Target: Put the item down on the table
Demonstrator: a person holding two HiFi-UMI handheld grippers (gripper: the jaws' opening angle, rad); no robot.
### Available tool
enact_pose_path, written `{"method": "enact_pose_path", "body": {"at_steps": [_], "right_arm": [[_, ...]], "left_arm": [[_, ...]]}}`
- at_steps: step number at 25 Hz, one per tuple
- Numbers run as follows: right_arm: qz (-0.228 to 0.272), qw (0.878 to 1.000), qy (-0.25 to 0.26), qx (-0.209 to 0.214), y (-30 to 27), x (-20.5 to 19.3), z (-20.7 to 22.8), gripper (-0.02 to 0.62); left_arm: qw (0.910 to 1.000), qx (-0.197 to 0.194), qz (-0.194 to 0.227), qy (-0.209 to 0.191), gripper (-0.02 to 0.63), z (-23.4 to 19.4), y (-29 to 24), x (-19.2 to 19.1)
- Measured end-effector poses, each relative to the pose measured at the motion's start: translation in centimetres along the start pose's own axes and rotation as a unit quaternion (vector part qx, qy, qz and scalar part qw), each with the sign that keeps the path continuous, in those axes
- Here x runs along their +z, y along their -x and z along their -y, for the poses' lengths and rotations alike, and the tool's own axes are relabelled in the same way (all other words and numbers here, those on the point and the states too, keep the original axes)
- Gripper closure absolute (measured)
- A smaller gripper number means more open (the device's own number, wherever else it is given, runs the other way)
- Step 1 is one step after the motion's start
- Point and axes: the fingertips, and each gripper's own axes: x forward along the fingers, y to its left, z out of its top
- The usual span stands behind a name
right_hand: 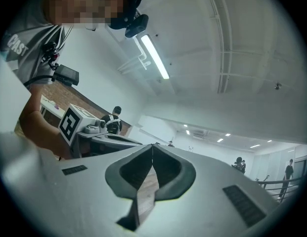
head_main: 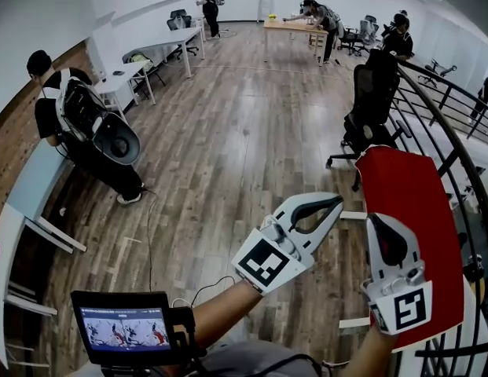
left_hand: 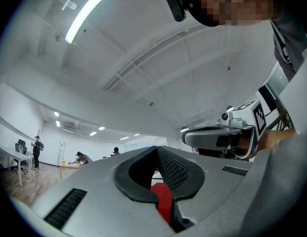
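Closest to the lens, the grey jaws of my left hand-held gripper (left_hand: 155, 148) meet tip to tip, leaving only the teardrop hollow behind the tips. A red patch (left_hand: 163, 201) fills the narrow slot low in that hollow. It is the only candidate I can see for the thing to be set down, and I cannot tell whether it is pinched there or is something red seen through the slot. My right hand-held gripper (right_hand: 152, 145) is fully closed with nothing in it, and wooden floor (head_main: 228, 148) shows through its slot. In the head view both are held up side by side on bare forearms. The right one overlaps a red-topped counter (head_main: 420, 203) with white edging, next to a black railing (head_main: 456, 104). A small screen (head_main: 122, 328) sits low at my left. Farther out, a black office chair (head_main: 369, 100) stands beyond the counter. A person with a backpack (head_main: 71, 120) stands by the left wall, and other people (head_main: 318, 14) gather at the far end of the room.
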Motion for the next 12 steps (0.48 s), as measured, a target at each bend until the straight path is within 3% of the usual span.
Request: {"method": "enact_pose_path", "body": {"at_steps": [6,12], "right_arm": [[-0.001,1.0,0.009,0.0,11.1,3.0,-2.1,0.591],[-0.001,1.0,-0.006,0.012,16.3,6.5,-5.9,0.592]], "left_arm": [[1.0,0.0,-0.001,0.001,0.604,11.3,2.9,2.7],[0.9999,0.015,-0.001,0.007,0.604,16.3,7.1,6.1]]}}
